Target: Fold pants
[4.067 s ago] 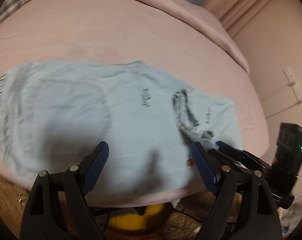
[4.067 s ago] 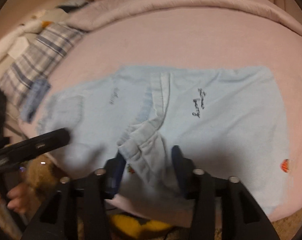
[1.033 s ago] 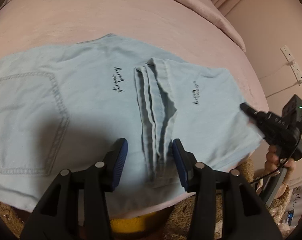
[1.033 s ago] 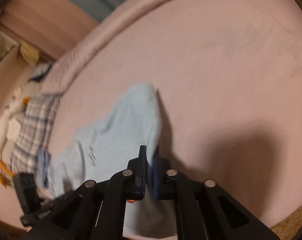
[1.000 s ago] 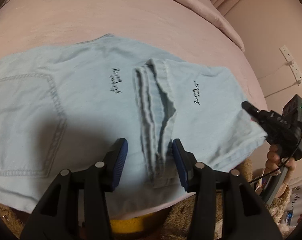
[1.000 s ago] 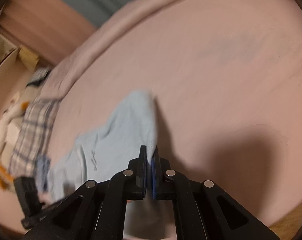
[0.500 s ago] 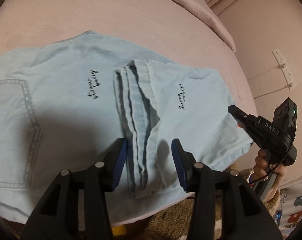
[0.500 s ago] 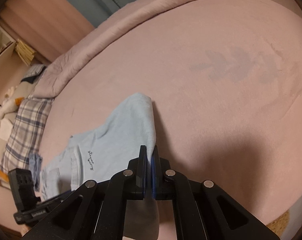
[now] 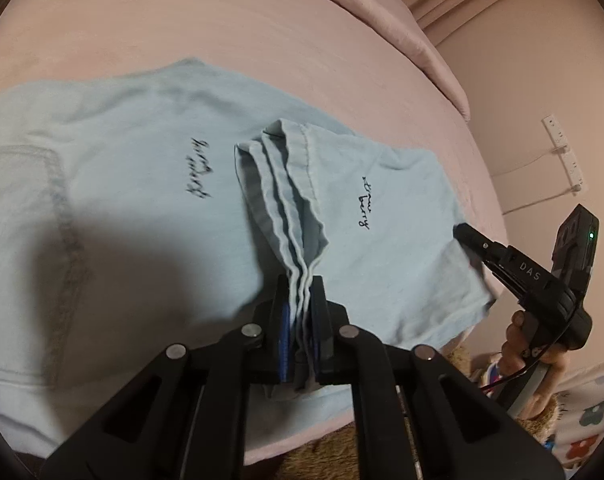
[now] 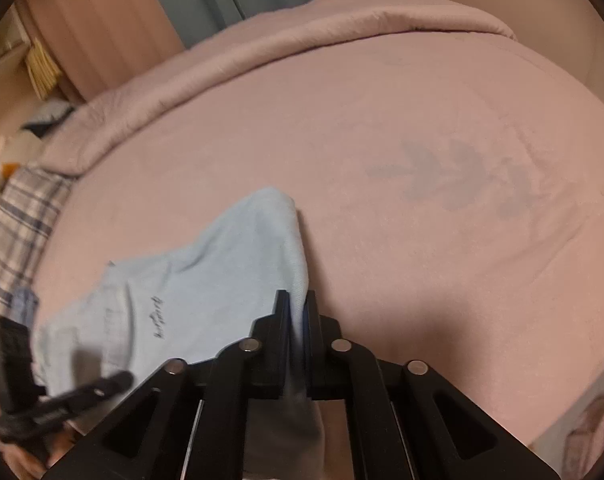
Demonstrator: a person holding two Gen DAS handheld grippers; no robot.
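Note:
Light blue pants (image 9: 150, 200) lie flat on the pink bed, partly folded, with small black lettering on them. My left gripper (image 9: 300, 292) is shut on the bunched hem layers (image 9: 290, 208) near the front edge of the bed. My right gripper (image 10: 296, 304) is shut on the right fold edge of the pants (image 10: 222, 276). It shows in the left wrist view (image 9: 461, 234) at the right end of the pants, held by a hand.
The pink bed (image 10: 441, 208) stretches far behind, with a rolled duvet (image 10: 282, 44) at the back. A plaid pillow (image 10: 18, 220) lies at the left. A wall with a power strip (image 9: 563, 152) is at the right. Brown rug (image 9: 321, 456) lies below the bed edge.
My left gripper has closed on the bunched hem layers; half a second ago its fingers stood open around them. The right gripper stays shut on the fold edge.

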